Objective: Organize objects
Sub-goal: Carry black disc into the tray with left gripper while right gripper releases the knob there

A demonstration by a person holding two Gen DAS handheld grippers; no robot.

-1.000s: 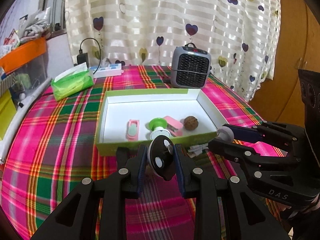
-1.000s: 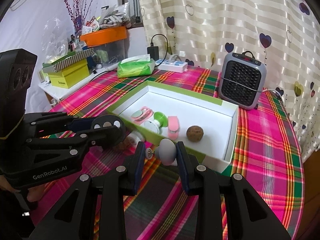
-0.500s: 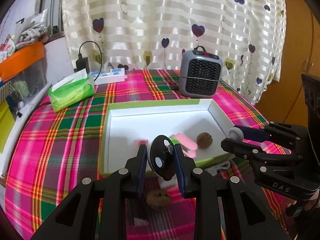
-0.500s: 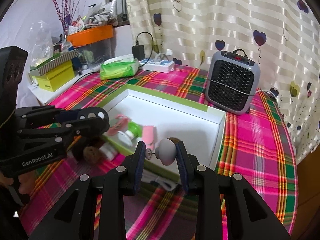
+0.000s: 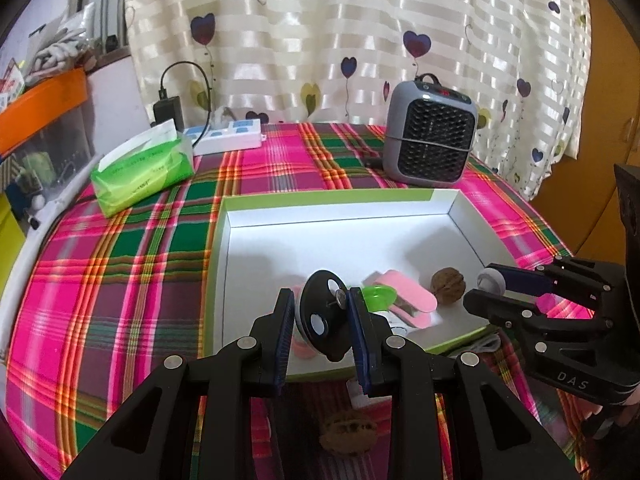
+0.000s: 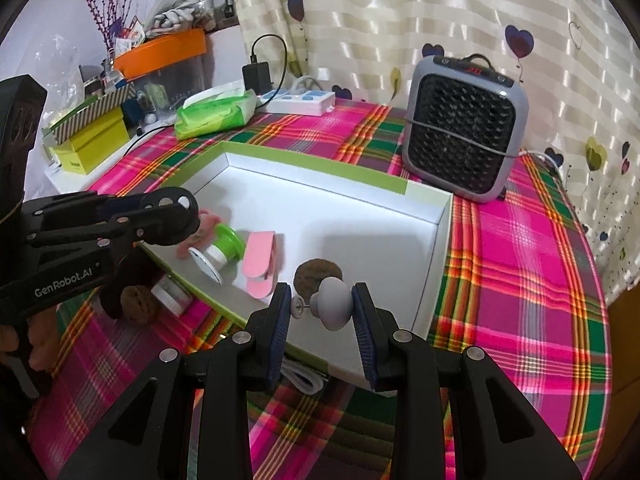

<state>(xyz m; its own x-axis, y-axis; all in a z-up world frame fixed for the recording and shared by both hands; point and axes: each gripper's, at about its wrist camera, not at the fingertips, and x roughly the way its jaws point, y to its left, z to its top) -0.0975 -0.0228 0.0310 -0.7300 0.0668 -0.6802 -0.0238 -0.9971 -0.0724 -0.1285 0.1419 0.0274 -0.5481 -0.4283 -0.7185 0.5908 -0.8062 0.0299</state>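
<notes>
Left claw (image 5: pixel 322 322) clamped on a black disc-shaped knob (image 5: pixel 323 320), held over the near-left part of the white box (image 5: pixel 340 216) with green rim. Right claw (image 6: pixel 322 310) clamped on a grey mushroom knob (image 6: pixel 331 303), screw end pointing left, over the box's near edge. Inside the box: walnut (image 5: pixel 448 284), pink clip (image 6: pixel 259 264), green-and-white spool (image 6: pixel 222 250). Second walnut (image 5: pixel 349 434) on the plaid table (image 5: pixel 132 260) outside the box, near side. Grey heater (image 6: pixel 464 128) behind the box, green tissue pack (image 5: pixel 142 170) far left.
</notes>
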